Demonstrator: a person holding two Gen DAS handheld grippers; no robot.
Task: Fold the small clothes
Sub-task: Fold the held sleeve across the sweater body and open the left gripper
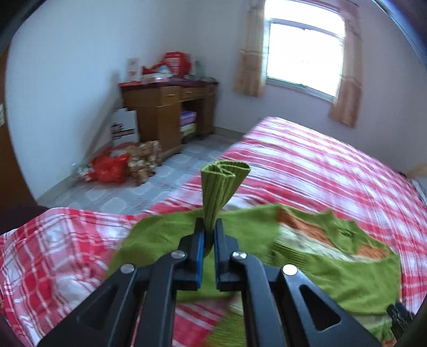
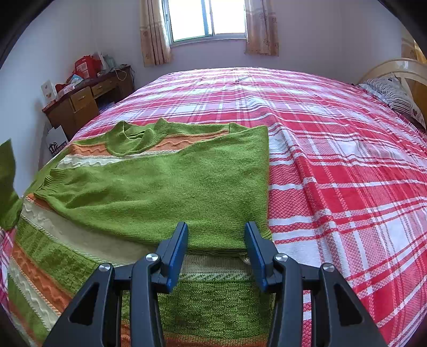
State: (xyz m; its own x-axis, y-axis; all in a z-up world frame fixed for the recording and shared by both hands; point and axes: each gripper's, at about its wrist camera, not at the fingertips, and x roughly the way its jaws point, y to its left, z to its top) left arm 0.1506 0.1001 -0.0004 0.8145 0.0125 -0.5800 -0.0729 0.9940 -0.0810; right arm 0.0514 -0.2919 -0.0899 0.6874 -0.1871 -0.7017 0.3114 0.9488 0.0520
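A green knit sweater (image 2: pixel 149 186) with orange and cream stripes lies on the bed, its right side and sleeve folded over the body. My left gripper (image 1: pixel 209 227) is shut on the ribbed cuff (image 1: pixel 221 181) of the left sleeve and holds it up above the sweater (image 1: pixel 360 280). The lifted sleeve shows at the left edge of the right wrist view (image 2: pixel 6 184). My right gripper (image 2: pixel 216 235) is open and empty, just above the sweater's lower part, at the hem of the folded layer.
The bed has a red and white plaid cover (image 2: pixel 333 160). A striped pillow (image 2: pixel 395 98) and headboard lie at the far right. A wooden desk (image 1: pixel 168 112) with clutter stands by the wall, with bags (image 1: pixel 109 168) on the tiled floor. A window (image 2: pixel 205 18) is behind.
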